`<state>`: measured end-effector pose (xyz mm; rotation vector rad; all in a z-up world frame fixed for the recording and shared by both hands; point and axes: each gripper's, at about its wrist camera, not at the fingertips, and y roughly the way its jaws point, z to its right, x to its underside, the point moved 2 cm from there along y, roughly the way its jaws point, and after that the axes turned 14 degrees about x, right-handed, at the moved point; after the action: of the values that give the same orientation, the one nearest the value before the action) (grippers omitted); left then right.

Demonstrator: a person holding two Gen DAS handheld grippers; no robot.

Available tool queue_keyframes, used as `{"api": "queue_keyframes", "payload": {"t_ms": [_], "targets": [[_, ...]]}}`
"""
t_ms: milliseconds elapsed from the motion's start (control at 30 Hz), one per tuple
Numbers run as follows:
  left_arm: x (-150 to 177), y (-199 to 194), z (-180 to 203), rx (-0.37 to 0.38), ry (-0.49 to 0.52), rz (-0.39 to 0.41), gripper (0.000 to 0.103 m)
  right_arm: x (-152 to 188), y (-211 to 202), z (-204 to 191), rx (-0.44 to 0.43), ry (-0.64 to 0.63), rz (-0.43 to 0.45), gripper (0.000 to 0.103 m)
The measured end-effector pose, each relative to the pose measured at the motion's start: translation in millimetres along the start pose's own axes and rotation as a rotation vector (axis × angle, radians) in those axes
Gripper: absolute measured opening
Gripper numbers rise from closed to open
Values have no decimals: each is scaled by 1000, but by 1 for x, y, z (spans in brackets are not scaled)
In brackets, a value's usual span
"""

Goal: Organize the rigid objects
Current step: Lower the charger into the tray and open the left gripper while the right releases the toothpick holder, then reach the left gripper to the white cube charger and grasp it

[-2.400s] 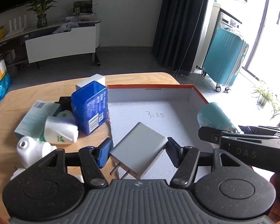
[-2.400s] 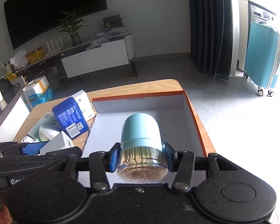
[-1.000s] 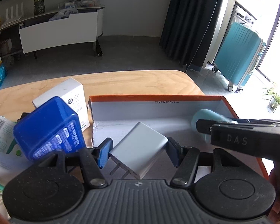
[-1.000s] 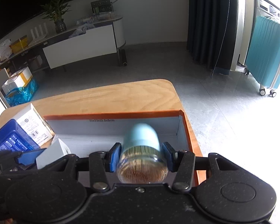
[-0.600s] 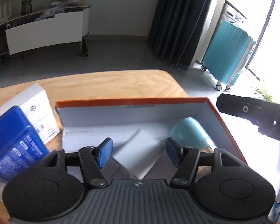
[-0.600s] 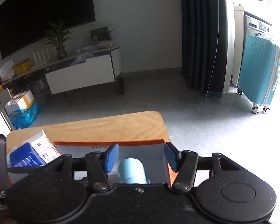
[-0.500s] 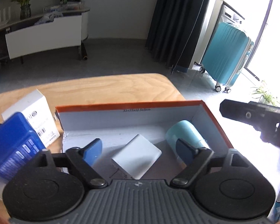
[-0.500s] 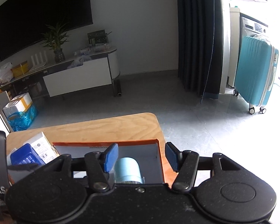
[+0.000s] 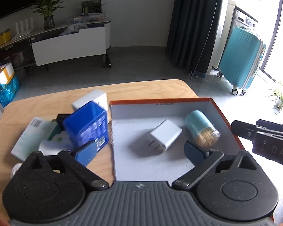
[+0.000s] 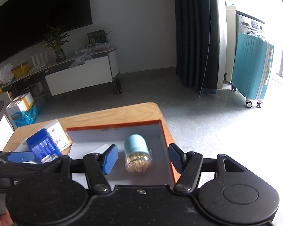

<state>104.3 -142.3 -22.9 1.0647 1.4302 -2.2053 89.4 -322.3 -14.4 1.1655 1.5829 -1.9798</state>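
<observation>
An orange-rimmed box (image 9: 224,113) (image 10: 165,131) with a grey floor sits on the wooden table. Inside it lie a white plug charger (image 9: 165,134) and, to its right, a teal toothpick jar (image 9: 201,129) (image 10: 136,150) on its side. My left gripper (image 9: 140,153) hovers above the box's near end, jaws still opening wide, nothing between them. My right gripper (image 10: 142,159) hangs above the jar, jaws opening, pads clear of it. The right gripper's body (image 9: 264,139) shows at the right edge of the left wrist view.
Left of the box a cluster stands on the table (image 9: 151,88): a blue box (image 9: 86,127) (image 10: 42,147), a white carton (image 9: 93,98) (image 10: 56,133), a pale green packet (image 9: 31,136) and a white bottle. The table's rounded far edge drops to grey floor.
Both grippers let go: the charger and the jar now lie in the box. Both jaws spread apart and both grippers pulled back and up from the box.
</observation>
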Motion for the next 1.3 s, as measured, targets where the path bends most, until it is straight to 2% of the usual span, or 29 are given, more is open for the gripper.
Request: {"api": "queue_keyframes", "payload": {"t_ms": [433, 867, 1300], "targets": [[22, -48, -27, -76, -51, 30, 101, 33, -28, -48, -84, -63, -52, 73], [39, -81, -64, -131, -124, 72, 101, 40, -50, -99, -168, -152, -53, 73], [55, -101, -98, -171, -177, 83, 101, 50, -57, -133, -221, -205, -62, 73]]}}
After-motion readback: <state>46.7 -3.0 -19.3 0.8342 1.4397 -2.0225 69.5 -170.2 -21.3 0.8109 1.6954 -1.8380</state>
